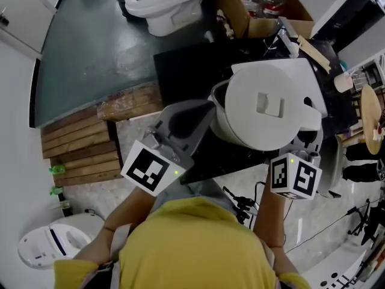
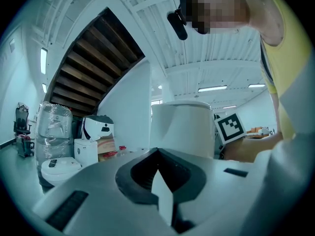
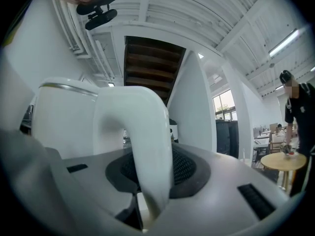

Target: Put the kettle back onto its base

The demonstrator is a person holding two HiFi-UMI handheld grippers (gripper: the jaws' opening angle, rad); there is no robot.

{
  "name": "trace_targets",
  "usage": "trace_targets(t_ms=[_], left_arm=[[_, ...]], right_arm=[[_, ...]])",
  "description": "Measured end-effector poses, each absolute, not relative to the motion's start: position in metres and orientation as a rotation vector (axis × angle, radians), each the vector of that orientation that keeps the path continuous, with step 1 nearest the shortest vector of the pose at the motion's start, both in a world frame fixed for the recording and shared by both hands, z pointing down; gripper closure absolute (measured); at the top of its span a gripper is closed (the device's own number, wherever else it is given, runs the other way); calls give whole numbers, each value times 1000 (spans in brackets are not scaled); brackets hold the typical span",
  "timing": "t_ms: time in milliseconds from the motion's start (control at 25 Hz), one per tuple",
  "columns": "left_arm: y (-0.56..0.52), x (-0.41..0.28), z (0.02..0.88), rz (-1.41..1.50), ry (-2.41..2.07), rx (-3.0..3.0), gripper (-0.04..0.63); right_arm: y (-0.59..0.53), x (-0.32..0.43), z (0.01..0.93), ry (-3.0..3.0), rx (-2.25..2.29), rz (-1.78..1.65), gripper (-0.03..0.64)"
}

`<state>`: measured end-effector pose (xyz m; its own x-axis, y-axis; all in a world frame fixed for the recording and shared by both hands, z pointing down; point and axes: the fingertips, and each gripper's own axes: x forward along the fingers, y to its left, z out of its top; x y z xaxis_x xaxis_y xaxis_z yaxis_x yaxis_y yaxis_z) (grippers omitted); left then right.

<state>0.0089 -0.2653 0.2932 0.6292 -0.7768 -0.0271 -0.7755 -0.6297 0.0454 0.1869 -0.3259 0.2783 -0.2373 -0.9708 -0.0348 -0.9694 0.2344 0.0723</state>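
A white kettle [image 1: 264, 104] with a flat lid hangs above the black table [image 1: 186, 71], held between both grippers. My right gripper [image 1: 308, 138] is shut on the kettle's curved white handle [image 3: 142, 136], which runs down through its jaws. My left gripper [image 1: 201, 116] meets the kettle at the spout side. In the left gripper view a white wedge, seemingly the spout [image 2: 162, 193], sits pinched in its jaws, with the kettle body [image 2: 182, 127] just beyond. A white angular object [image 1: 304, 71] lies under the kettle's far side; I cannot tell whether it is the base.
A cardboard box [image 1: 264, 11] stands behind the table, a white appliance [image 1: 162, 2] on the dark floor at the back. Wooden pallets [image 1: 78, 143] lie to the left, another white appliance [image 1: 48, 245] at bottom left. A round wooden table [image 1: 370, 116] and a person in black [image 3: 298, 112] are to the right.
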Motion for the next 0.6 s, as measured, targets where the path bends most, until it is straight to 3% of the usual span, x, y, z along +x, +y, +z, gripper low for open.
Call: trace_targets(t_ms=[600], left_arm=[[-288, 3, 314, -24, -1417, 2766, 588]], right_arm=[[-354, 177, 296, -2517, 1875, -155, 509]])
